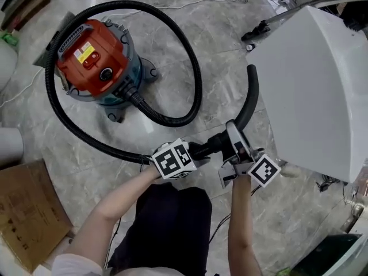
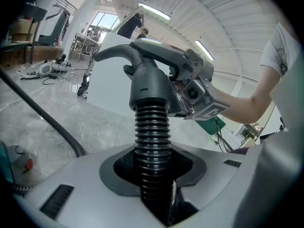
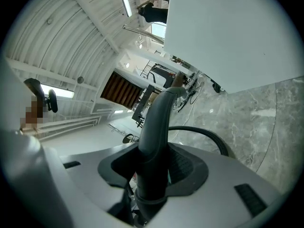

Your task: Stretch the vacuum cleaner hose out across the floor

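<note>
The left tongs (image 2: 153, 177) are closed about halfway, their pads pressing on the ribbed black hose (image 2: 151, 127) just below its smooth collar. The right tongs (image 3: 151, 175) are closed to much the same width on the curved pipe (image 3: 159, 118) at the end of the hose. The two stand just beside each other in front of the person, holding that end up off the floor (image 1: 224, 50).

Judging by how things lie, the job has barely begun. From the tongs the hose runs back along the floor in one wide loop around the vacuum cleaner (image 1: 95, 59) and crosses in front of it to join its base. Only the free end is in hand. All the uncoiling and pulling out straight is left to do.

In both gripper views the hose and pipe cover the tips of the tongs. From the head view the marker cubes hide where the pads meet the hose. A large white panel (image 1: 322, 91) blocks the floor to the right, so how much room there is that way cannot be told, nor what the panel belongs to.
</note>
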The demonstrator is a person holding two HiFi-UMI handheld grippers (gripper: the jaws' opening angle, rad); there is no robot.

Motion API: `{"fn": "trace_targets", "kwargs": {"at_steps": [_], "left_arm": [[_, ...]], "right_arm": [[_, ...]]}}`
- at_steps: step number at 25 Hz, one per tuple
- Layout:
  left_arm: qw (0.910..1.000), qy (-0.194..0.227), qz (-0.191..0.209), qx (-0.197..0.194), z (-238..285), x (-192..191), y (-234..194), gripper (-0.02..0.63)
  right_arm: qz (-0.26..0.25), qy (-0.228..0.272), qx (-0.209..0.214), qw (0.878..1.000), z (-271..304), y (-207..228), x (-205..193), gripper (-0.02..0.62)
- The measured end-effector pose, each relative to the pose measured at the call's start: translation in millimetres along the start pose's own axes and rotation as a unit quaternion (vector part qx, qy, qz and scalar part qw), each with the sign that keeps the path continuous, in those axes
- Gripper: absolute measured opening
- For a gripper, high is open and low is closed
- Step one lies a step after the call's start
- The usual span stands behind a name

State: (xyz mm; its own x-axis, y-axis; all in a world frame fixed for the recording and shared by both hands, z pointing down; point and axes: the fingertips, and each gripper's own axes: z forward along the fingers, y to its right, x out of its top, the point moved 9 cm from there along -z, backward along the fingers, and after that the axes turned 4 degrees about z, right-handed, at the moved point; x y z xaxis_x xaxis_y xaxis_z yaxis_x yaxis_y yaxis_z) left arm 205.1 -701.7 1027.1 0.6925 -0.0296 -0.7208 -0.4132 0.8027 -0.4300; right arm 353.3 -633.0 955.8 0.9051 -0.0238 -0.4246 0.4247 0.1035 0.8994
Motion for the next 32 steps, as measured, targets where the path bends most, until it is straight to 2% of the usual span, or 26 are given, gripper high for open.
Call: {"fn": "trace_targets", "kwargs": {"at_steps": [5, 12, 32], "left_arm": [[0.9998, 0.015, -0.015, -0.007, -35.3, 29.1, 25.3, 0.152], [0.9989, 0.013, -0.045, -0.01, -79.8, 66.0, 70.2, 0.152], [0.9985, 0.008, -0.054, 0.002, -203.9, 159.0, 149.8, 0.146]], "right_arm": [[0.002, -0.007, 0.0, 1.0, -2.2, -50.0, 12.0, 0.176], [0.018, -0.012, -0.006, 1.0, -13.9, -116.2, 25.7, 0.178], [0.035, -0.032, 0.002, 0.999, -11.1, -284.0, 61.7, 0.178]]}}
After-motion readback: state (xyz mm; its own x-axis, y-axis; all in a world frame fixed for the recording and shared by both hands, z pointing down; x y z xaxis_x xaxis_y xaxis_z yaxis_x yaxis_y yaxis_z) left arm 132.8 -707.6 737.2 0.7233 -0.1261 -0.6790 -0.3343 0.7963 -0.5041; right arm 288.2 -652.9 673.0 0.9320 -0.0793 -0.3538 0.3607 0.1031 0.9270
